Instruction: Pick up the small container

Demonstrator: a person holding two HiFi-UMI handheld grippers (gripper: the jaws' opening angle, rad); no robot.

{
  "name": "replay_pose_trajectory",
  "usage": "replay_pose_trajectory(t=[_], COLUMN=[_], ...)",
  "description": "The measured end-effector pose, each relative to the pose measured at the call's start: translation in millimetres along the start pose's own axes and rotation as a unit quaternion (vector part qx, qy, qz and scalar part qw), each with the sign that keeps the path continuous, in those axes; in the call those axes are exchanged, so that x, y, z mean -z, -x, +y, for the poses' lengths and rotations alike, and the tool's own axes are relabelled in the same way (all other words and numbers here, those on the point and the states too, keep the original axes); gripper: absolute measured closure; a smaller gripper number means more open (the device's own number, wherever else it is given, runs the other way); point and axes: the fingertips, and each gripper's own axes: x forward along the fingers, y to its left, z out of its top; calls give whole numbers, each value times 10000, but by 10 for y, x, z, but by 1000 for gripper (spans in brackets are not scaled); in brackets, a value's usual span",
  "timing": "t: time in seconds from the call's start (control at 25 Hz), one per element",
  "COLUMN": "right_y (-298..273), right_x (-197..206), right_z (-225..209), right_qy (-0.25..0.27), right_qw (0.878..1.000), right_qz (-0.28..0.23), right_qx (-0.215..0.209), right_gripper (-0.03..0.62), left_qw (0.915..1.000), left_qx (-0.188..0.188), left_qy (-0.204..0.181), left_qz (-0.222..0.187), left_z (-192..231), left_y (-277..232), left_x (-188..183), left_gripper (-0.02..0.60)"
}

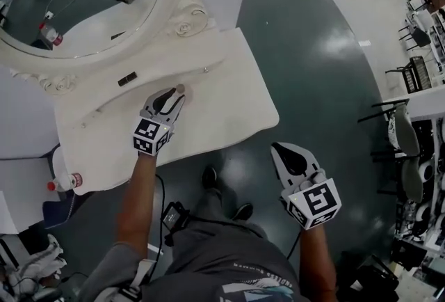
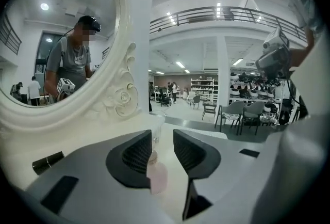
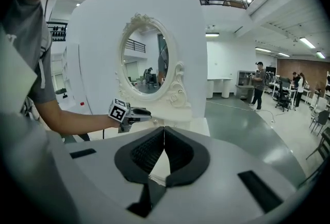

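On the white vanity table, just below the oval mirror, my left gripper reaches in with its jaws parted, and the small container stands upright on the tabletop right at their tips. Over in the left gripper view I've got that pale pink container sitting between the two pads, nearer the left-hand one with a clear gap to the other, so nothing is clamped. Off the table's front edge, above the dark floor, my right gripper hangs with its jaws pressed together, nothing between them.
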Motion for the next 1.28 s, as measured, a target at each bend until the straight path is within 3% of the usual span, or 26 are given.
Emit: replay_pose_trajectory(t=[0.36,0.68,0.88,1.28], right_y=[-185,-284,-306,-262], right_x=[168,335,363,375], right_z=[-52,-79,-77,-84], right_qy=[-215,-394,-418,-335], right_qw=[9995,9985,9982,9983], right_qz=[211,387,431,417], right_qx=[19,-27,-57,-225], right_gripper=[571,571,571,571], left_qw=[9993,9987,9988,9980], left_qx=[-190,-373,-445,-437], left_qy=[278,163,48,-87], left_qz=[143,294,204,447], left_z=[207,281,254,152], left_y=[-430,-652,-702,-615], left_x=[411,558,546,483], left_gripper=[331,338,440,446])
